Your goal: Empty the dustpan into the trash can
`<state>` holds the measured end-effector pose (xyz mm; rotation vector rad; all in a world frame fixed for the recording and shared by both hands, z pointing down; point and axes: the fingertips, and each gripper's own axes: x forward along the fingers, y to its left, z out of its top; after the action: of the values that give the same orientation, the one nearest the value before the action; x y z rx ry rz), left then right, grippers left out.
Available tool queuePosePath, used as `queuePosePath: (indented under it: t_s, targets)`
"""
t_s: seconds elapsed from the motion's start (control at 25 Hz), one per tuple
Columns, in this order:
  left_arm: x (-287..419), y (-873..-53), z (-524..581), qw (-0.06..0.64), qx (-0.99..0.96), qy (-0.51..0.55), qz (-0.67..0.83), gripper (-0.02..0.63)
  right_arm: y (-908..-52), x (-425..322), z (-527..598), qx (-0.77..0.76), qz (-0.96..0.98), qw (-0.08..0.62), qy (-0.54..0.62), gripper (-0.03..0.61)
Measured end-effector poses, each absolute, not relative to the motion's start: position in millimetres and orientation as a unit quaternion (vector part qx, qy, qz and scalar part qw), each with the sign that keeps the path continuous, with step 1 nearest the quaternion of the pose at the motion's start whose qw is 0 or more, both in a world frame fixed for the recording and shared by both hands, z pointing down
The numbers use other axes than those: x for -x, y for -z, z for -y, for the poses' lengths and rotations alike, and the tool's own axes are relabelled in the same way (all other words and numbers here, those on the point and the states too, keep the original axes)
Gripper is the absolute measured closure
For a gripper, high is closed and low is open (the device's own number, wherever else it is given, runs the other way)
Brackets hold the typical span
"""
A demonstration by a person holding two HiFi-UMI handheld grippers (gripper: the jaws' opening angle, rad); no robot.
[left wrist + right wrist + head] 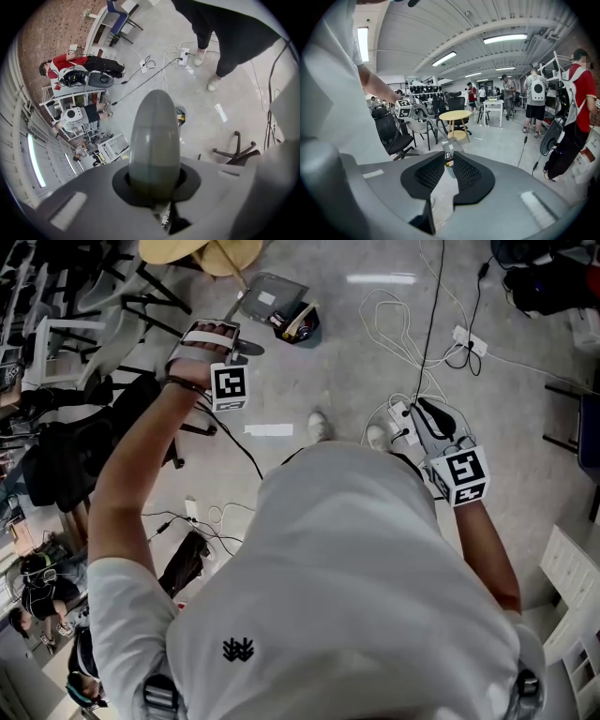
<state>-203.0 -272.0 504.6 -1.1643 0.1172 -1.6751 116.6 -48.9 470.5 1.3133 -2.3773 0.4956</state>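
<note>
left gripper (232, 341): clamped on dustpan (272, 292) handle; pan lies beyond the jaws, just beside trash can (300, 324). right gripper (427, 416): jaws slightly parted, empty, well apart from both.

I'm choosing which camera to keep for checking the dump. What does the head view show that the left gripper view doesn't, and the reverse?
Only the head view shows the dustpan lying beside the trash can, the right claw at the person's side, and a yellow round table. Only the left gripper view shows the left claw shut on the dustpan's rounded handle, plus people by shelving. Both show the trash can, the white shoes and a power strip on the floor.
</note>
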Motion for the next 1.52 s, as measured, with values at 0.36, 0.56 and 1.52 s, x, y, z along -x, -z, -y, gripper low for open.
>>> queuePosePath:
  t_s: [0.36, 0.56, 1.52]
  targets:
    - [208, -496, 279, 0.521, 0.474, 0.707, -0.06, 0.535, -470, -115, 48, -0.459, 0.85, 0.192, -0.175, 0.522]
    - [214, -494, 278, 0.509, 0.477, 0.713, -0.068, 0.536, -472, -117, 42, -0.459, 0.85, 0.191, -0.174, 0.522]
    - [306, -445, 225, 0.283, 0.545, 0.735, -0.286, 0.535, -468, -110, 56, -0.358, 0.897, 0.217, -0.143, 0.522]
